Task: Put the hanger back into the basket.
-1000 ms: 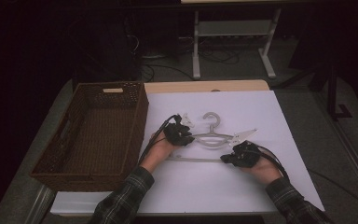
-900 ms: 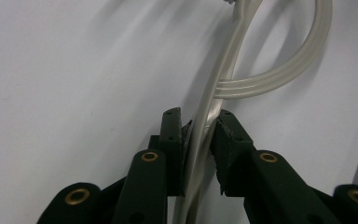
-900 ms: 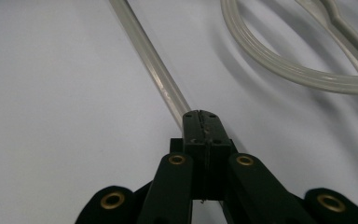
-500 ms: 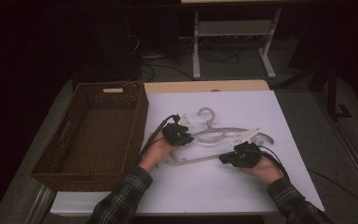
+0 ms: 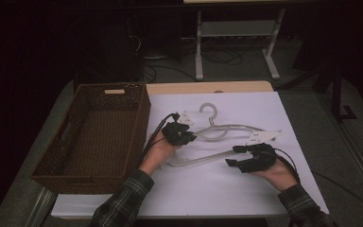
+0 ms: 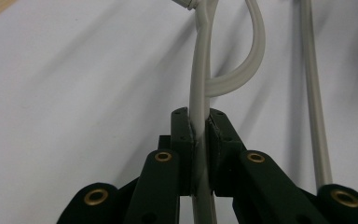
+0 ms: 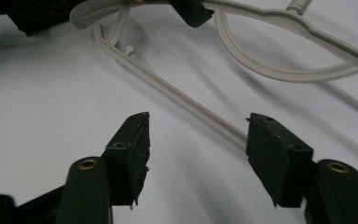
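High view, near edge: two plaid sleeves (image 5: 123,198) enter from below, each hand carrying a black gripper. The desk (image 5: 236,189) bears a plain white cover; bare light wood shows as a strip along its far edge. Right gripper (image 5: 238,156): its jaws have just been opening and now stand apart, pads off the hanger (image 5: 227,127), whose lower bar passes between them in the right gripper view without touching either pad. Left gripper (image 5: 189,137): clamped on the hanger's left arm; the left gripper view shows the pale plastic rod (image 6: 200,140) pinched between both pads, with the inner loop curving away beyond. The hanger, light grey plastic, lies across the middle of the cover between the two hands, its left end lifted in the grip, its hook (image 5: 209,111) pointing to the far side and a small white clip near each shoulder. Left of the cover stands a brown wicker basket (image 5: 52,161), rectangular, its long side parallel to the desk's left edge, a pale tag (image 5: 114,91) on the far rim; any writing on it is too small to read. Beyond the desk: dark floor, loose cables (image 5: 217,59), and the white legs of a stand (image 5: 236,42) against an unlit background
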A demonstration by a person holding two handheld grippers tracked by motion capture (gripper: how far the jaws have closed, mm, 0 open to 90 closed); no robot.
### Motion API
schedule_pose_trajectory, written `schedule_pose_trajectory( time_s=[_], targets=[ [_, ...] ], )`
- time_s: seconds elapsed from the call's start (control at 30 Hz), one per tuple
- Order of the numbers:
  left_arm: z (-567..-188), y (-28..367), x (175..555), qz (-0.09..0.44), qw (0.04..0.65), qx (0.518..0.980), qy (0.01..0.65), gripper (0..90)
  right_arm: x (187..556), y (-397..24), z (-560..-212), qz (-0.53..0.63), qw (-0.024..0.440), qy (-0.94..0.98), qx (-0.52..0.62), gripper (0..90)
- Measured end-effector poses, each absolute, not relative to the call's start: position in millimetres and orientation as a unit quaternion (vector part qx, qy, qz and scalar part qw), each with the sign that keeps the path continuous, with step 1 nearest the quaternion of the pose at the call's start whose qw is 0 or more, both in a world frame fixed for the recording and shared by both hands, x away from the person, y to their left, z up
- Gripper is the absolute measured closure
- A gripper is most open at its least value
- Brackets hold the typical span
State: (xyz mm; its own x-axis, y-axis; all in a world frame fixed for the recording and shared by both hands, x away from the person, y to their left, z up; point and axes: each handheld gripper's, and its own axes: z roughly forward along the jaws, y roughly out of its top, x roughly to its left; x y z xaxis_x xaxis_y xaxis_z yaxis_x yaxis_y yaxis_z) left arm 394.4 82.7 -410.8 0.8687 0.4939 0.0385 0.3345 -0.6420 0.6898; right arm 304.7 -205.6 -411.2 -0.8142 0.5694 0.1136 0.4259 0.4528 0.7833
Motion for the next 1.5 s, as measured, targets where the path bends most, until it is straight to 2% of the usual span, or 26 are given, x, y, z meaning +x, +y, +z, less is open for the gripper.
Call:
schedule_pose_trajectory(
  time_s=[0.33, 0.53, 0.77, 1.03, 1.5],
  targets=[
    [-369, 92, 390, 0.132, 0.366, 0.886, 0.253, 83.0, 288, -228, -405, 0.455, 0.106, 0.83, 0.306, 34.1],
    [-324, 102, 384, 0.149, 0.373, 0.876, 0.266, 83.0, 283, -241, -408, 0.456, 0.109, 0.823, 0.321, 33.5],
    [-297, 118, 379, 0.15, 0.387, 0.87, 0.266, 83.0, 283, -244, -408, 0.46, 0.12, 0.814, 0.334, 26.1],
    [-280, 139, 376, 0.159, 0.387, 0.865, 0.277, 83.1, 283, -242, -409, 0.457, 0.128, 0.813, 0.337, 24.2],
    [-268, 216, 371, 0.185, 0.39, 0.839, 0.331, 83.1, 284, -240, -412, 0.445, 0.141, 0.816, 0.34, 22.1]
  ],
)
